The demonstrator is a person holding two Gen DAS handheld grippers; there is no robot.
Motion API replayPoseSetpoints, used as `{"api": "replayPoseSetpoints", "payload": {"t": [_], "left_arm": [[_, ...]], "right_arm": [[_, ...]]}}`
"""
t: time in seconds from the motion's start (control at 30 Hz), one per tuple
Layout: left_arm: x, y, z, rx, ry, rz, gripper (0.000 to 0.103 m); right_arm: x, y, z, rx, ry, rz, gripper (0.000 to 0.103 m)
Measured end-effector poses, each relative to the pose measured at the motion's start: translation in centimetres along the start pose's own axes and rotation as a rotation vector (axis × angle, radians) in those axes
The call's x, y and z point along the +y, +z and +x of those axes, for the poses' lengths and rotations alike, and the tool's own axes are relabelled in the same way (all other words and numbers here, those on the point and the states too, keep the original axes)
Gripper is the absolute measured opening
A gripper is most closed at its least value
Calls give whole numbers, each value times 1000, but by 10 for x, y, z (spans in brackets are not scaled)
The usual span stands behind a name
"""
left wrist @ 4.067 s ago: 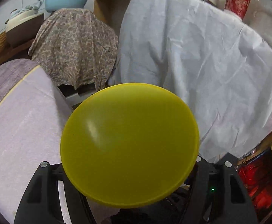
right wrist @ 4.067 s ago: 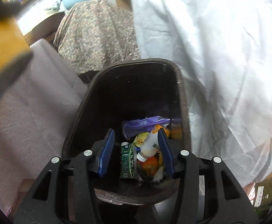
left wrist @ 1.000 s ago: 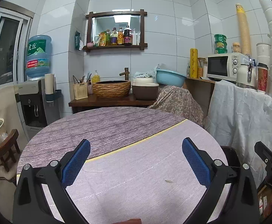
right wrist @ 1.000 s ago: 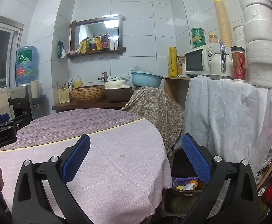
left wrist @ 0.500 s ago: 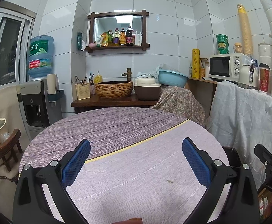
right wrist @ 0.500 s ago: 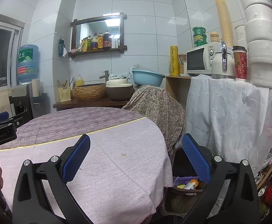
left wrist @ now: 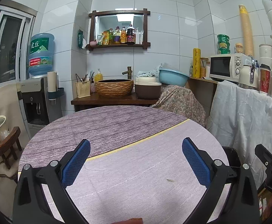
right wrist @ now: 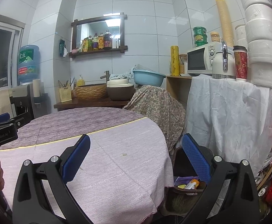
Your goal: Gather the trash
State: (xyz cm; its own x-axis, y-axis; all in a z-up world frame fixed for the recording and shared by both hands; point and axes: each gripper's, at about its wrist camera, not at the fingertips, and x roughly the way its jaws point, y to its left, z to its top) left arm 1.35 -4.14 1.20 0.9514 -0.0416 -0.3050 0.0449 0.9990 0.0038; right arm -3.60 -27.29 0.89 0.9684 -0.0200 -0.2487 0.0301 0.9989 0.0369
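My left gripper is wide open and empty above the round table with its purple cloth. My right gripper is wide open and empty over the table's right edge. A dark trash bin stands on the floor to the right of the table, with a purple wrapper, a white bottle and other trash inside. The bin's rim also shows in the left wrist view. A tiny scrap lies on the cloth, also seen in the right wrist view.
A white-draped counter with a microwave stands on the right. A patterned cloth covers something behind the table. A sideboard with a woven basin and a water dispenser stand at the back. A small wooden stool is left.
Four seconds ago the left gripper held a yellow plate and the right hovered over the bin. Now both are open, empty and raised above the table. Almost no motion in the last second.
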Motion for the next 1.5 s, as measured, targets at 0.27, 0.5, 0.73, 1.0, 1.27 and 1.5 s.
{"api": "replayPoseSetpoints", "payload": {"t": [0.27,0.5,0.73,1.0,1.27,1.5], "left_arm": [[-2,0,1,8,4,6,98],[-4,-1,2,15,-1,9,98],[-3,-2,4,22,-8,9,98],[-1,-3,7,33,-11,4,98],[-1,-3,10,49,-8,1,98],[-2,-4,9,45,1,6,98]], "right_arm": [[1,0,-1,1,2,2,97],[2,0,-1,3,2,3,97],[3,0,-1,4,2,6,97],[2,1,0,10,2,8,97],[2,0,0,11,1,9,97],[1,1,0,12,0,8,97]]}}
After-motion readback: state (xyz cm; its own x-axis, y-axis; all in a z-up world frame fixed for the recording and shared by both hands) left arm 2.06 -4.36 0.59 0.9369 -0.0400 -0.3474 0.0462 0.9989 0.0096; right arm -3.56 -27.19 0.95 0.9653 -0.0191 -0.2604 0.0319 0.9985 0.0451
